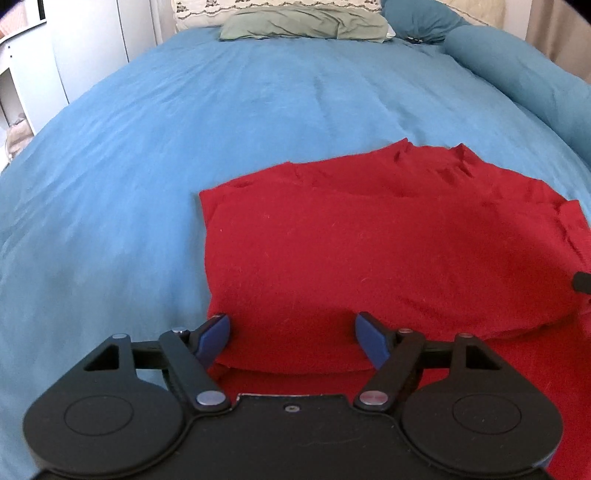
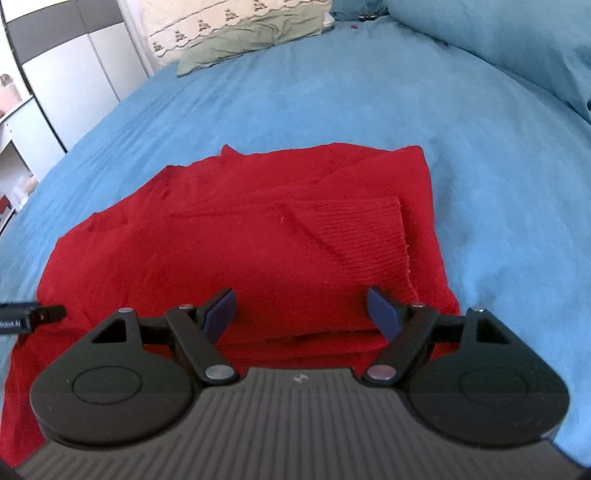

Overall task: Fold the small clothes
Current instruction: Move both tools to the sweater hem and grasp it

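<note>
- The left gripper (image 1: 292, 332) has its blue fingers (image 1: 218, 332) spread wide, nothing between them; it sits over the near left corner of the red sweater (image 1: 369, 251).
- The right gripper (image 2: 301, 308) is likewise spread and holds nothing, over the sweater's (image 2: 240, 243) near right part, beside a ribbed cuff (image 2: 365, 232) folded across the top.
- Each gripper shows as a dark tip at the edge of the other's view, left gripper (image 2: 33, 314), right gripper (image 1: 583, 282).
- The sweater lies partly folded in layers on the blue cover (image 1: 184, 129), its near edge doubled up under both grippers.
- Farther off: a green pillow (image 1: 306, 24) against a patterned cream one (image 2: 207, 26) at the head of the bed, and a blue bolster (image 1: 517, 70) along the right side.
- White cabinets (image 2: 74, 66) stand left of the bed.
- Nothing lies between the grippers and the sweater.
</note>
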The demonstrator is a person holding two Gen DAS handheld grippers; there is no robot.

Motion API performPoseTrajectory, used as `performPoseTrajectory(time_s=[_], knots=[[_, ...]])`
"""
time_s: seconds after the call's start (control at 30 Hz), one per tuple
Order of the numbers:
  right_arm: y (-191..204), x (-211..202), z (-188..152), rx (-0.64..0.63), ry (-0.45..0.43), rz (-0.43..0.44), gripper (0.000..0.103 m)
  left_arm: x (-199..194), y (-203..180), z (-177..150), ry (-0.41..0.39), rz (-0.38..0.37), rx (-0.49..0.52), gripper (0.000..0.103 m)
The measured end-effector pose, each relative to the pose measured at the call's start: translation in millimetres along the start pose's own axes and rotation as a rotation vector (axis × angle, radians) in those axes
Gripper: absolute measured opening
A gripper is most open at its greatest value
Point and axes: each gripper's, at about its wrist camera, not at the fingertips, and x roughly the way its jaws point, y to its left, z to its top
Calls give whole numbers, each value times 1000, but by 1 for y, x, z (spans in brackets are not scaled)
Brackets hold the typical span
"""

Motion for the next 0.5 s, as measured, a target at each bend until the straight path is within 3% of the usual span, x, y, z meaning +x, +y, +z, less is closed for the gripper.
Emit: performPoseTrajectory(time_s=[0.1,0.17,0.3,0.37,0.5], knots=[[4,-8,7,-20,3,5,94,-23,1,-1,-69,13,-2,81],[6,-21,8,-27,-16,20,94,-47,-1,-3,-115,37,1,91],[10,-59,16,-58,-59,34,96,-103,2,-13,-183,70,19,100],[12,-85,18,-78,-83,37,103,-129,8,-20,-173,80,5,103],[10,-140,13,-85,-107,57,103,-162,24,-46,-93,54,-44,103]])
